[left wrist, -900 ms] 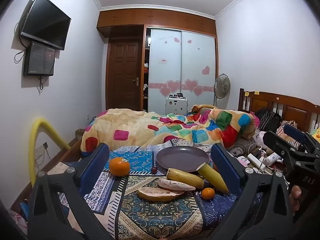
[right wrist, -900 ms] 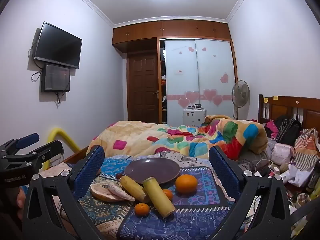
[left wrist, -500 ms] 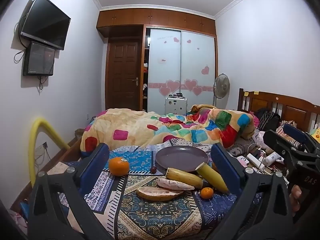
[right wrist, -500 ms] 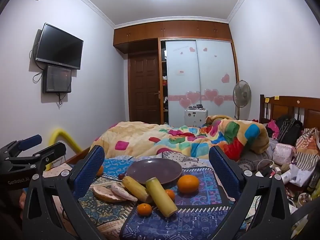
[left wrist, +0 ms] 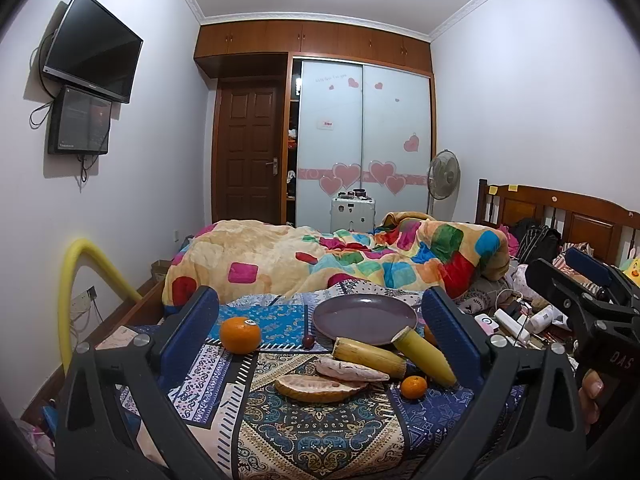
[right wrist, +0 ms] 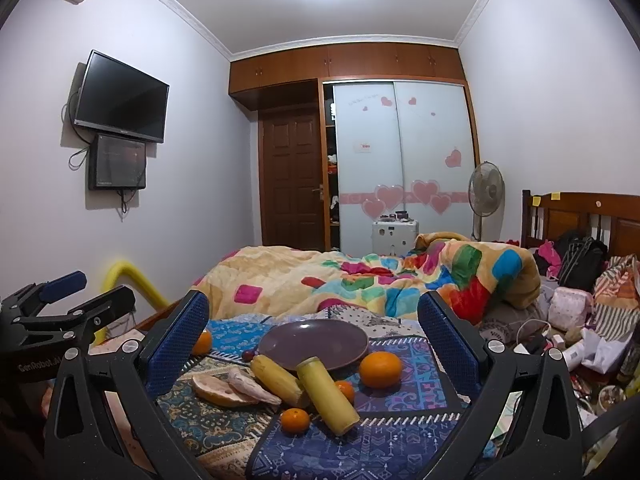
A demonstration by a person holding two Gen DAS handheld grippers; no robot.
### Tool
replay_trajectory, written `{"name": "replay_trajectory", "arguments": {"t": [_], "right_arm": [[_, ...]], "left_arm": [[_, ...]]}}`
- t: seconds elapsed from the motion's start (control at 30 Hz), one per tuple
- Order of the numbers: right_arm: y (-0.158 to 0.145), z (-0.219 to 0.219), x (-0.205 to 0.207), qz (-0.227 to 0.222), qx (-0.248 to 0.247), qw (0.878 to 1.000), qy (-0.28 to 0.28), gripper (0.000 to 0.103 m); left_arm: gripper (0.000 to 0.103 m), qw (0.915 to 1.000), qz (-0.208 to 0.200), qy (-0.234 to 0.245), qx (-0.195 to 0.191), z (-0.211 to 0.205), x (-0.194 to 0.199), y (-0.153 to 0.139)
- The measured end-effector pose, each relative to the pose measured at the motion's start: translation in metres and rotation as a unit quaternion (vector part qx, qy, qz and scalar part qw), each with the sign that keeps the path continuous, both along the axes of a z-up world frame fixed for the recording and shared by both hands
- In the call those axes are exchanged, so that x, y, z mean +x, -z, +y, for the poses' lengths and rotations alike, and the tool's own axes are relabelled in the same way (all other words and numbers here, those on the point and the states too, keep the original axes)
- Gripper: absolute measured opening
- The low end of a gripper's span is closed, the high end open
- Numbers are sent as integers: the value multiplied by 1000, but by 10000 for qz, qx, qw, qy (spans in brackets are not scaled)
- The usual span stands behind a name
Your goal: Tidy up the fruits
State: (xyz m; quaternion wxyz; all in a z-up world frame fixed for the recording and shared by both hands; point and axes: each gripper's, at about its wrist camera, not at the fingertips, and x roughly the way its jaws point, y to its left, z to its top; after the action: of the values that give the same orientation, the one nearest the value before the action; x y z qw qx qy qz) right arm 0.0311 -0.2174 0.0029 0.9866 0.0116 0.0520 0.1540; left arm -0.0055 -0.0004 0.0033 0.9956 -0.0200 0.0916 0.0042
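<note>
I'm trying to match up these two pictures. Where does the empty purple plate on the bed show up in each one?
Left wrist view: the purple plate sits right of centre, beyond the two yellow corn cobs.
Right wrist view: the purple plate sits near the centre, again just behind the corn cobs.
Shared landmark: the colourful patchwork blanket lies bunched on the bed behind the plate in both.
</note>
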Motion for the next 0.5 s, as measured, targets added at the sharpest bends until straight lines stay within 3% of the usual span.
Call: {"name": "replay_trajectory", "arguments": {"t": [0.5], "right_arm": [[2, 2, 0, -3, 39, 10000, -65, 103]], "left_arm": [[103, 10000, -5, -30, 10, 3, -4, -4]]}}
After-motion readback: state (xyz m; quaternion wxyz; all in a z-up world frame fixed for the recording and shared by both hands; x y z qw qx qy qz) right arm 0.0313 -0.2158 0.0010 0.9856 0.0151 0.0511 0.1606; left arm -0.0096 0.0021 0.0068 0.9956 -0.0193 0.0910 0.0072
